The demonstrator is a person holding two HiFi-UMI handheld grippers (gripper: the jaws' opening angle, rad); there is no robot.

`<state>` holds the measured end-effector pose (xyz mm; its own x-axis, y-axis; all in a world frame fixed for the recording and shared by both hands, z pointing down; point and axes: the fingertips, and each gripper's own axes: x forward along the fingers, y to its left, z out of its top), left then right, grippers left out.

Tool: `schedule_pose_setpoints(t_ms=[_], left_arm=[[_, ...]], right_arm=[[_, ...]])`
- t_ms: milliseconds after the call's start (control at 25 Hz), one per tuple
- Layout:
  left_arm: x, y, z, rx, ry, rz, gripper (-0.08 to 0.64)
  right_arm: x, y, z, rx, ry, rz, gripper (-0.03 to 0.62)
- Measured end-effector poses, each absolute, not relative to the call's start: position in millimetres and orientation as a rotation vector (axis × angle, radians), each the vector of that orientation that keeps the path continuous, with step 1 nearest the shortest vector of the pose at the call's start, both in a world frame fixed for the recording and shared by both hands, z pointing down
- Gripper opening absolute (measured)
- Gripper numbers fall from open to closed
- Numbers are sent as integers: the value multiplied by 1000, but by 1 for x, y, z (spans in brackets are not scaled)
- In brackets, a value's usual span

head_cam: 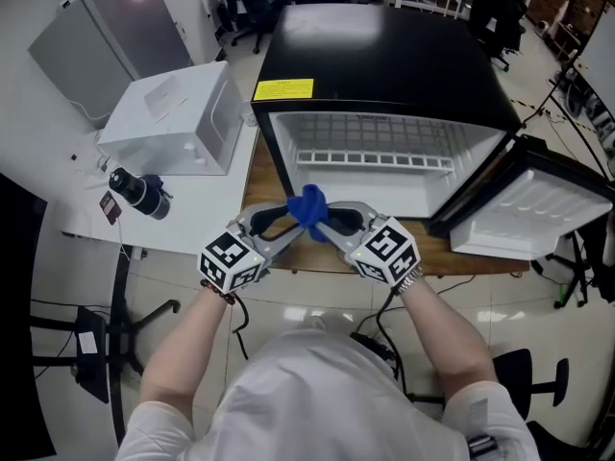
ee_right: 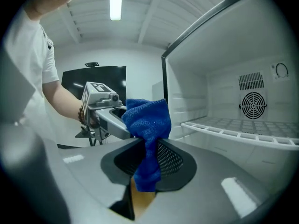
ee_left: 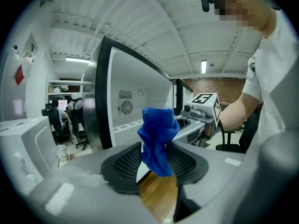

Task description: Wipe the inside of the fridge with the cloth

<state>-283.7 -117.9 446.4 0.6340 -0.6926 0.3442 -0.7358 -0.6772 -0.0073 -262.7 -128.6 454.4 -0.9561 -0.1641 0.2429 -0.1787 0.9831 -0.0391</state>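
Yellow label (head_cam: 283, 89) w/ black print, on front edge of the black fridge (head_cam: 384, 56) top: too small to read. Faint line of print on inner top edge of the fridge opening, illegible. Sq. b/w coded markers, patterns not letters, on the cubes of left gripper (head_cam: 291, 217) & right gripper (head_cam: 332, 224). Red sign (ee_left: 18, 74) on wall in left gripper view: blurred, can't read. Small dark tag (head_cam: 110, 206) on white table (head_cam: 202, 209): print not legible. No brand or no. readable.
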Motion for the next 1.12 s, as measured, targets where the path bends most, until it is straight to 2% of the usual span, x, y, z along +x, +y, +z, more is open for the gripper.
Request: schedule_pose_setpoints(t_ms=[480, 1120], left_arm=[[-337, -156, 459, 2532, -1538, 474, 176], [-339, -176, 474, 2486, -1584, 464, 178]], right_arm=[[-284, -181, 511, 536, -2814, 117, 78], [-319, -227, 544, 772, -2764, 89, 73]])
